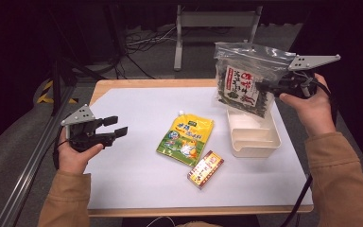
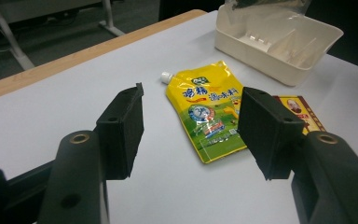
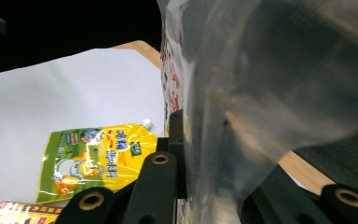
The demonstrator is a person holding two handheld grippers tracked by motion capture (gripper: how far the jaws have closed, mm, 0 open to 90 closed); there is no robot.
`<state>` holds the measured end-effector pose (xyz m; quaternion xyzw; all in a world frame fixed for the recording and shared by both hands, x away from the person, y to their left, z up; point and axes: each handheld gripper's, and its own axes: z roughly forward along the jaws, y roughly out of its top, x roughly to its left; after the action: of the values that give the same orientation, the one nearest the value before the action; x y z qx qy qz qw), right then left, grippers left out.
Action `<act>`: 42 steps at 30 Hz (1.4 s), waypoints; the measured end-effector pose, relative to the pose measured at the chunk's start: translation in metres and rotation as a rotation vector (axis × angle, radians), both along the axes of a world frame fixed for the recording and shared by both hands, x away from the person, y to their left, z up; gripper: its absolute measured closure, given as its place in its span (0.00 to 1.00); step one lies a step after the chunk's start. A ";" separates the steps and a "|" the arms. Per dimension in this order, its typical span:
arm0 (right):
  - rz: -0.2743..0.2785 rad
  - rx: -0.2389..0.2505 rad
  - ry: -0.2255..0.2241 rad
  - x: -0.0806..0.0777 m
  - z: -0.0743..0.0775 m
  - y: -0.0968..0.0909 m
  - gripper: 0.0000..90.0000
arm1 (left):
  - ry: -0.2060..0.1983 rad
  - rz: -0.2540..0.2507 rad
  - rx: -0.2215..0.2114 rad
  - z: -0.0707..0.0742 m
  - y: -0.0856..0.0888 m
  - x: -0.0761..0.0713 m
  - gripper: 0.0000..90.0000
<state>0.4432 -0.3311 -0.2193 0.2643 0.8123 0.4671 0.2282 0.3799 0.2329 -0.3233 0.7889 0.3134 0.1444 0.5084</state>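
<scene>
Dark floor with cables and a metal frame lies beyond a wooden table [image 1: 137,84] covered by a white sheet. At the tabletop's left edge, a hand holds the left gripper [image 1: 116,126] just above the sheet; its jaws stand partly apart with nothing between them, and in the left gripper view [image 2: 191,126] they frame bare sheet and the near end of a pouch. That yellow-green spouted pouch [image 1: 185,140] lies flat near the middle of the tabletop, its white cap pointing toward the far edge. Just beside its near right corner, toward the front edge, rests a small red-and-yellow box [image 1: 206,169], apart from the pouch as far as the high view shows. Right of these, by the tabletop's right edge, stands a cream tray [image 1: 274,142] with dividers inside.

Above the tray's far end, the right gripper [image 1: 264,87] is raised off the table and clamped on a clear zip bag of dark seaweed snack [image 1: 243,80], gripping it at its right side; the bag hangs upright, its lower edge over the tray. In the right gripper view the bag's plastic [image 3: 270,93] sits pinched between the jaws.
</scene>
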 end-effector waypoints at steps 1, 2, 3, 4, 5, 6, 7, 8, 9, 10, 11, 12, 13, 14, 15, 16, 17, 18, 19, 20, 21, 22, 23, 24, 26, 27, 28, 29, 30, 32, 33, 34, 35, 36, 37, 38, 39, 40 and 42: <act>-0.006 0.000 -0.002 0.000 0.000 -0.001 0.91 | -0.002 -0.003 0.001 0.000 0.000 0.001 0.46; -0.012 -0.001 -0.005 0.001 0.000 -0.003 0.91 | 0.004 0.002 -0.005 -0.001 0.000 0.000 0.46; -0.019 0.000 -0.007 0.002 -0.001 -0.005 0.91 | 0.009 0.004 -0.008 -0.001 -0.001 0.000 0.46; -0.034 -0.003 -0.009 0.003 -0.002 -0.008 0.91 | 0.010 0.003 -0.007 -0.001 -0.001 0.001 0.46; -0.042 -0.004 -0.009 0.003 -0.003 -0.009 0.91 | 0.007 -0.001 -0.001 -0.002 0.000 0.001 0.46; -0.053 -0.004 -0.006 0.004 -0.004 -0.011 0.91 | 0.006 -0.002 0.002 -0.002 0.000 0.001 0.46; -0.063 -0.004 -0.006 0.005 -0.005 -0.013 0.91 | 0.005 -0.005 0.004 -0.002 0.000 0.002 0.46; -0.073 -0.002 -0.004 0.006 -0.007 -0.015 0.91 | 0.007 -0.004 0.002 -0.002 0.000 0.002 0.46; -0.083 0.004 -0.003 0.007 -0.008 -0.017 0.91 | 0.019 0.001 -0.008 -0.003 -0.001 0.002 0.46; -0.092 0.009 -0.004 0.008 -0.009 -0.020 0.91 | 0.019 0.000 -0.007 -0.003 -0.001 0.002 0.46; -0.099 0.011 -0.003 0.009 -0.010 -0.021 0.91 | 0.015 -0.003 0.001 -0.003 -0.001 0.002 0.46; -0.107 0.011 -0.002 0.010 -0.011 -0.023 0.91 | 0.016 -0.006 0.002 -0.003 0.000 0.002 0.46; -0.117 0.011 -0.004 0.011 -0.012 -0.025 0.91 | 0.015 -0.006 0.001 -0.003 0.000 0.002 0.46; -0.128 0.016 -0.003 0.012 -0.013 -0.027 0.91 | 0.012 -0.006 0.002 -0.003 0.000 0.002 0.46; -0.133 0.017 -0.004 0.013 -0.014 -0.028 0.91 | 0.014 -0.004 -0.002 -0.003 0.000 0.002 0.46; -0.142 0.022 0.001 0.013 -0.015 -0.030 0.91 | 0.017 -0.003 -0.003 -0.003 0.000 0.002 0.46; -0.152 0.030 0.007 0.014 -0.015 -0.030 0.91 | 0.020 -0.001 -0.007 -0.003 0.000 0.002 0.46; -0.161 0.039 0.010 0.014 -0.016 -0.031 0.91 | 0.016 -0.004 -0.001 -0.003 0.000 0.002 0.46; -0.166 0.041 0.011 0.015 -0.017 -0.032 0.91 | 0.017 -0.003 -0.003 -0.003 0.000 0.002 0.46; -0.177 0.050 0.015 0.016 -0.018 -0.033 0.91 | 0.019 -0.003 -0.005 -0.003 0.000 0.002 0.46; -0.184 0.056 0.018 0.018 -0.019 -0.034 0.91 | 0.014 -0.004 0.000 -0.004 0.000 0.003 0.46; -0.184 0.056 0.018 0.018 -0.019 -0.034 0.91 | 0.014 -0.004 0.000 -0.004 0.000 0.003 0.46; -0.196 0.064 0.029 0.020 -0.021 -0.035 0.91 | 0.020 -0.001 -0.004 -0.004 -0.001 0.003 0.46; -0.209 0.072 0.042 0.022 -0.024 -0.036 0.91 | 0.019 -0.004 0.001 -0.004 0.000 0.003 0.46; -0.219 0.080 0.057 0.023 -0.026 -0.036 0.91 | 0.020 -0.003 -0.003 -0.004 -0.001 0.003 0.46; -0.228 0.082 0.074 0.026 -0.031 -0.037 0.91 | 0.020 -0.006 -0.001 -0.004 -0.001 0.003 0.46; -0.228 0.082 0.074 0.026 -0.031 -0.037 0.91 | 0.019 -0.007 0.001 -0.004 -0.001 0.003 0.46; -0.232 0.081 0.082 0.027 -0.033 -0.037 0.91 | 0.018 -0.007 0.002 -0.005 -0.001 0.004 0.46; -0.233 0.082 0.088 0.028 -0.035 -0.037 0.91 | 0.022 -0.006 0.000 -0.005 -0.001 0.003 0.46; -0.241 0.084 0.099 0.031 -0.040 -0.038 0.91 | 0.020 -0.007 0.000 -0.005 -0.001 0.003 0.46; -0.241 0.084 0.099 0.031 -0.040 -0.038 0.91 | 0.020 -0.006 -0.001 -0.005 -0.001 0.003 0.46; -0.244 0.081 0.102 0.032 -0.043 -0.038 0.90 | 0.022 -0.005 -0.003 -0.005 -0.001 0.003 0.46; -0.244 0.081 0.102 0.032 -0.043 -0.038 0.90 | 0.019 -0.009 0.005 -0.005 -0.001 0.004 0.46; -0.246 0.082 0.103 0.033 -0.044 -0.038 0.90 | 0.023 -0.009 0.005 -0.005 -0.001 0.003 0.46; -0.249 0.081 0.106 0.033 -0.046 -0.038 0.90 | 0.021 -0.008 0.005 -0.005 -0.002 0.004 0.46; -0.249 0.081 0.106 0.033 -0.046 -0.038 0.90 | 0.025 -0.010 0.007 -0.006 -0.002 0.004 0.46; -0.251 0.074 0.106 0.034 -0.048 -0.038 0.90 | 0.021 -0.011 0.011 -0.006 -0.003 0.004 0.46; -0.251 0.074 0.106 0.034 -0.048 -0.038 0.90 | 0.034 -0.011 0.004 -0.006 -0.004 0.004 0.46; -0.253 0.070 0.109 0.035 -0.051 -0.038 0.90 | 0.031 -0.010 0.009 -0.007 -0.005 0.004 0.46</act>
<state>0.4778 -0.3691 -0.2701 0.3973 0.7670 0.4477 0.2313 0.3844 0.2281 -0.3304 0.7949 0.3165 0.1311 0.5007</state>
